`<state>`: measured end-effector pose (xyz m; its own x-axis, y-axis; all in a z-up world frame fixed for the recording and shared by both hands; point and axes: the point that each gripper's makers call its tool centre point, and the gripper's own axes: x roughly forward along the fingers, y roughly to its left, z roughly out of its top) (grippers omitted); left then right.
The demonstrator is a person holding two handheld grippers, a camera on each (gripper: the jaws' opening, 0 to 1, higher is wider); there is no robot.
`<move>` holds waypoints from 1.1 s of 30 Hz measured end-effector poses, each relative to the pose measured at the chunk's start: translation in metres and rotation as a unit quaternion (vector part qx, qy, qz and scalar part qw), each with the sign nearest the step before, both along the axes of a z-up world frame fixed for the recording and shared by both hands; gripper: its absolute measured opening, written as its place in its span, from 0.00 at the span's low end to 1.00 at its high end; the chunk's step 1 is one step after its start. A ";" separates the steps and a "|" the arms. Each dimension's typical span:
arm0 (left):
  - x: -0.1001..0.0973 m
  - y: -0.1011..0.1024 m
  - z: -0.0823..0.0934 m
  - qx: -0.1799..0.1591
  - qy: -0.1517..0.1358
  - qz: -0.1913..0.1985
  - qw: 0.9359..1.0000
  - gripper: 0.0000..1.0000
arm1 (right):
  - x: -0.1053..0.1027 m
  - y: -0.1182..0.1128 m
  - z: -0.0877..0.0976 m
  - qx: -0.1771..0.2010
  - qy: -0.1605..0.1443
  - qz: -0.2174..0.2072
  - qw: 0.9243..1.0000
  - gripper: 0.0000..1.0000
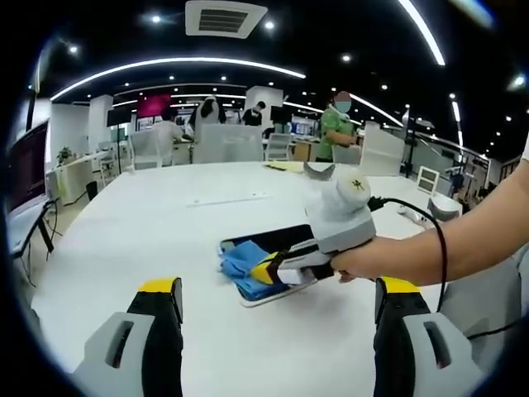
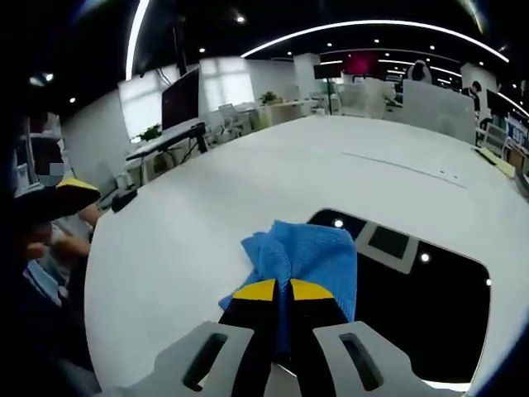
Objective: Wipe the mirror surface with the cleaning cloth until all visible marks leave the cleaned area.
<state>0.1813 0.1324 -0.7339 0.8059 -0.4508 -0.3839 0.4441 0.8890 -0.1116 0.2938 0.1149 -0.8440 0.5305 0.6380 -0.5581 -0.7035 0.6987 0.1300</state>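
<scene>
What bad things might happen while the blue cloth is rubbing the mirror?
The right tool pinches only a fold of the cloth, so the cloth might slip free. The mirror lies loose on the smooth table, and hard rubbing might slide it. The cloth sits at one end, so far parts might get missed.

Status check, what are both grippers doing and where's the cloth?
Right gripper shut on blue cloth, pressing it on the mirror. Left gripper open, off the white table. Nothing blocking the mirror.
</scene>
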 end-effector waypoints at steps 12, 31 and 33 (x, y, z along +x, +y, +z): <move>0.001 -0.001 0.002 -0.002 -0.003 -0.002 1.000 0.98 | -0.005 -0.011 -0.001 -0.001 -0.008 0.003 1.000 0.00; 0.006 -0.010 0.005 -0.002 -0.005 -0.012 1.000 0.98 | -0.016 -0.043 0.004 -0.003 -0.016 -0.015 1.000 0.00; 0.006 -0.011 0.005 -0.002 -0.006 -0.013 1.000 0.98 | -0.016 -0.044 0.004 -0.002 -0.016 -0.018 1.000 0.00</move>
